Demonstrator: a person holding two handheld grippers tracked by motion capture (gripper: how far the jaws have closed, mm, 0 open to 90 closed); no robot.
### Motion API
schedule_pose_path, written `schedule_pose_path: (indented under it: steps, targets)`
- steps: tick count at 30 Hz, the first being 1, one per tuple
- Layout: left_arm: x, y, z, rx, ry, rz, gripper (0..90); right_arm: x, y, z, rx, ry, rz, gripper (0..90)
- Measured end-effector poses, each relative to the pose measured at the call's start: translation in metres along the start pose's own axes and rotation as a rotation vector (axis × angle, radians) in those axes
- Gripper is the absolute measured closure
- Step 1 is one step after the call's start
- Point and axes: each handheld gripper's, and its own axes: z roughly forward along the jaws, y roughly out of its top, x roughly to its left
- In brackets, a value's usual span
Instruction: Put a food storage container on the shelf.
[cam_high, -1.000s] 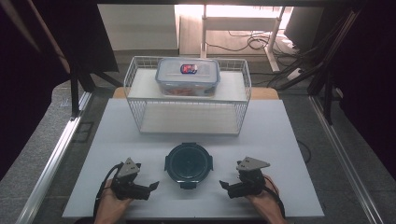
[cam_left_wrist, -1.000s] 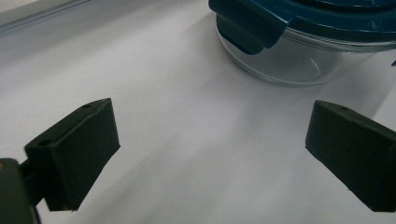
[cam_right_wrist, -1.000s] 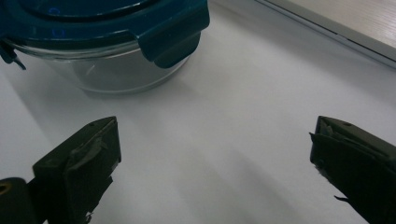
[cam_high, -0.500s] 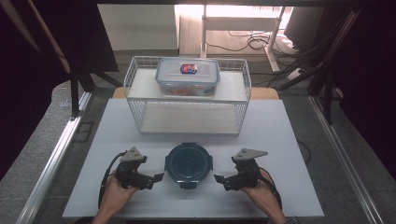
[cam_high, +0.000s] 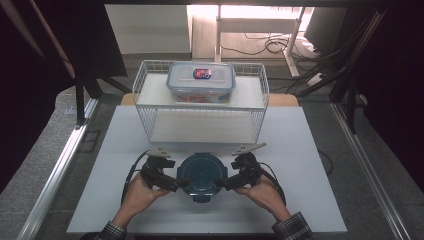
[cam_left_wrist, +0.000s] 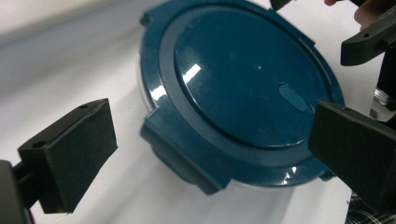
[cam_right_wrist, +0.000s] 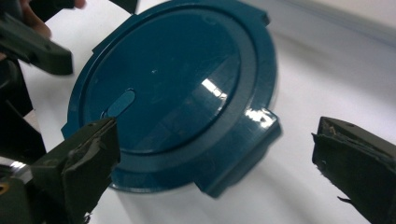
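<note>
Left claw (cam_high: 181, 184): jaws spread wide, released, grasping nothing. It sat at the left rim of the round container (cam_high: 201, 174); in the left gripper view (cam_left_wrist: 210, 154) one jaw stood on the bare counter side of the rim and the other over the lid's edge, a locking tab lying between them. Contact with the tab could not be told.

Right claw (cam_high: 221, 184): likewise wide open and released, set at the container's right rim. In the right gripper view (cam_right_wrist: 210, 163) one jaw overlapped the lid's edge, the other stood clear over the counter, with a locking tab between.

Round container: dark teal lid (cam_left_wrist: 243, 88), glossy, with a raised rim ring, a small oval mark off centre, and rectangular tabs projecting at the rim. It rested flat on the white counter (cam_high: 320, 165), near the front edge, between the two hands.

Wire basket (cam_high: 202, 127): white, standing behind the container on the counter.

Rectangular lidded box (cam_high: 201, 82): clear, with a label on the lid, resting on the basket's upper level.
</note>
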Motion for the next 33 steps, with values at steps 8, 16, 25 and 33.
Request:
schedule_pose_path:
  steps: [8, 16, 25, 33]
  targets:
    - [0.012, -0.017, 0.009, 0.010, -0.096, -0.117, 7.8, -0.014, -0.007, 0.015, 0.054, 0.110, 0.098, 9.7]
    - [0.015, -0.024, 0.002, -0.009, -0.157, -0.213, 24.3, -0.020, -0.013, 0.009, 0.055, 0.182, 0.182, 27.2]
    - [0.016, -0.037, -0.014, -0.097, -0.215, -0.288, 50.1, -0.021, -0.023, -0.009, 0.003, 0.221, 0.256, 48.6]
    - [0.010, -0.038, -0.018, -0.118, -0.212, -0.317, 55.1, -0.010, -0.029, -0.017, -0.043, 0.189, 0.309, 54.3]
